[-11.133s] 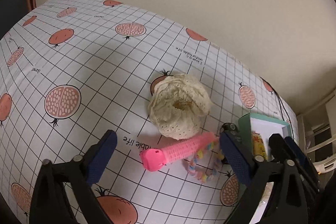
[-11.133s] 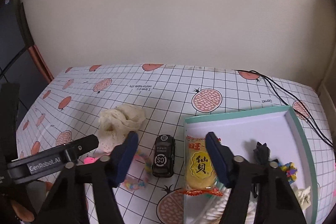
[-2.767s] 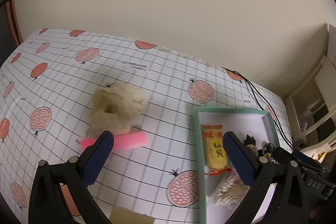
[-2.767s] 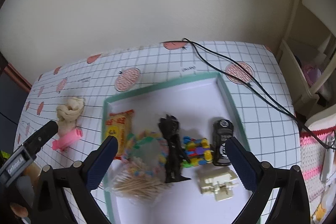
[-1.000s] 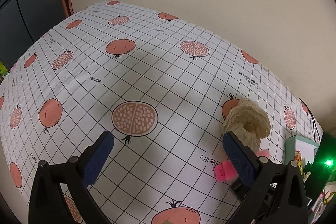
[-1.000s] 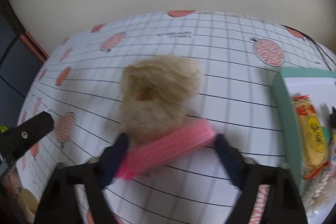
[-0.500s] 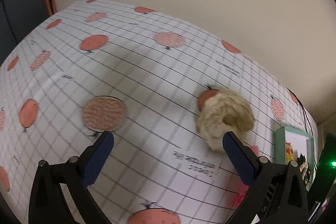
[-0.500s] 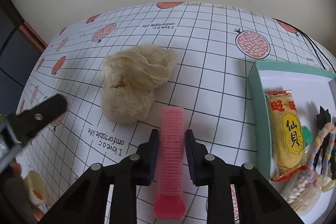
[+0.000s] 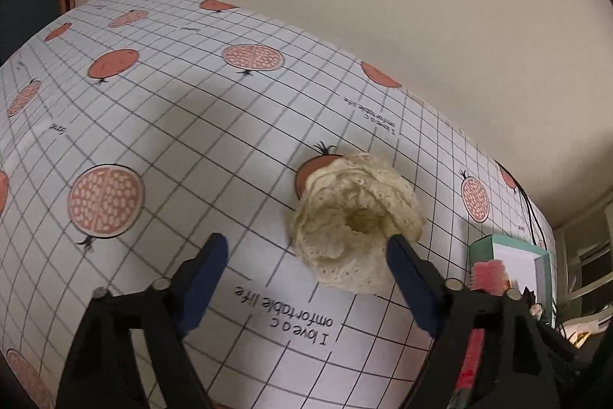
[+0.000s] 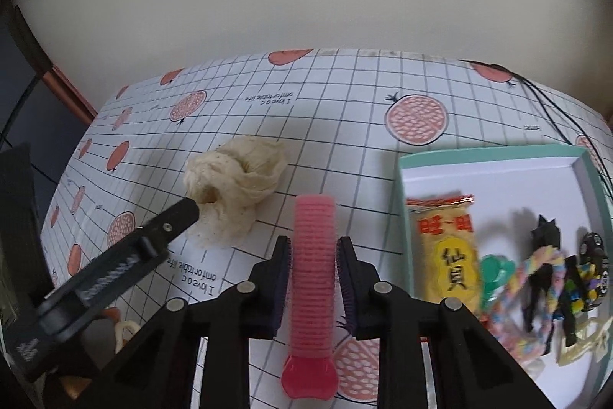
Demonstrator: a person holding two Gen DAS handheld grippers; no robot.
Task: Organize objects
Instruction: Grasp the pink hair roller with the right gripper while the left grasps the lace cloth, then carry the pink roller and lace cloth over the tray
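Note:
A pink hair roller (image 10: pixel 314 248) with a flat pink handle is clamped between the pads of my right gripper (image 10: pixel 313 257), lifted above the tablecloth. Its end (image 9: pixel 488 275) peeks in at the right of the left wrist view. A cream crocheted fabric piece (image 9: pixel 356 221) lies crumpled on the cloth, and my left gripper (image 9: pixel 304 257) stands open just in front of it, its right finger close to the fabric's edge. The same cream fabric (image 10: pixel 237 186) and the left gripper's finger (image 10: pixel 168 229) show in the right wrist view.
A teal-rimmed white tray (image 10: pixel 494 156) at the right holds a yellow snack packet (image 10: pixel 448 255), a pastel bead bracelet (image 10: pixel 536 275), a black figure, a toy car and other small items. A black cable (image 10: pixel 551 110) runs behind it. The pomegranate-print tablecloth (image 9: pixel 161 125) stretches left.
My right gripper has lifted the pink roller and shifted slightly right toward the tray. My left gripper has moved in close to the cream fabric, which now lies between its fingertips' line.

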